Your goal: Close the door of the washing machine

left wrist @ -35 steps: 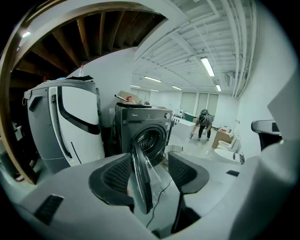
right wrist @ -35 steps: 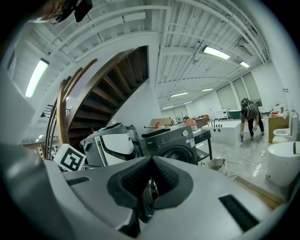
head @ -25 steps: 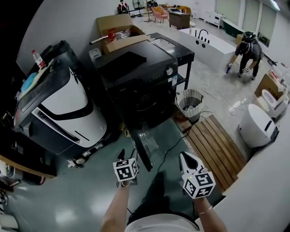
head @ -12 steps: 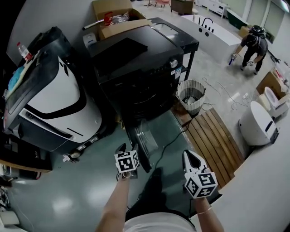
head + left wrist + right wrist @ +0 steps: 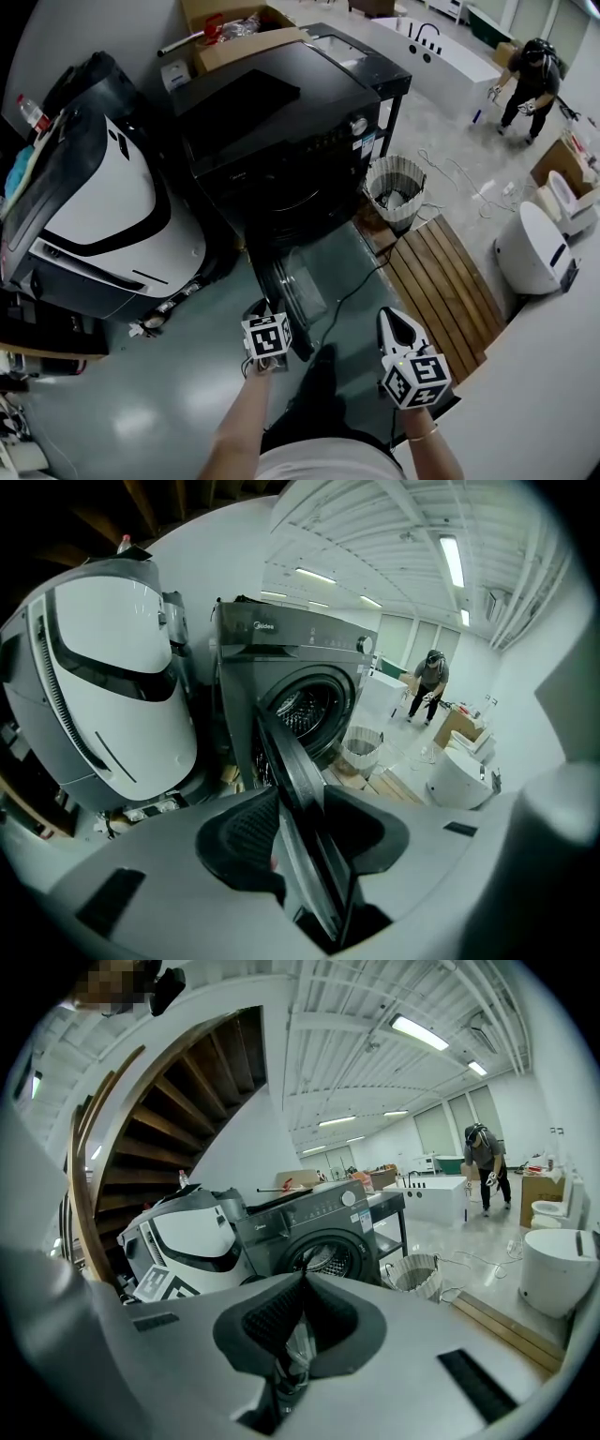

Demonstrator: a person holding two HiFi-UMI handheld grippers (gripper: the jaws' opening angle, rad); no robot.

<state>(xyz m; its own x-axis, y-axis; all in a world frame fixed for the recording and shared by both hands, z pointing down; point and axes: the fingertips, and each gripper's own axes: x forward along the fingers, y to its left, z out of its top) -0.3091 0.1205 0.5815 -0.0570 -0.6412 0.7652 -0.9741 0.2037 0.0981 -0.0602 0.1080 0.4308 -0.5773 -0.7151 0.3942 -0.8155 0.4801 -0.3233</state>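
Your left gripper (image 5: pixel 305 810), low centre in the head view, has just been closing its jaws, which pinch the free edge of the open door (image 5: pixel 289 757); the door swings out from the washing machine (image 5: pixel 281 122) towards the bottom of the frame. Your right gripper (image 5: pixel 302 1283), lower right, is closed on nothing, apart from the door

Each hand-held gripper, left (image 5: pixel 256 309) and right (image 5: pixel 391 321), bears a white cube with black square markers; bodies pale grey, pads (image 5: pixel 241 832) dark and ribbed. White top (image 5: pixel 328 461), dark trousers (image 5: pixel 314 403), thin wristband (image 5: pixel 427 435)
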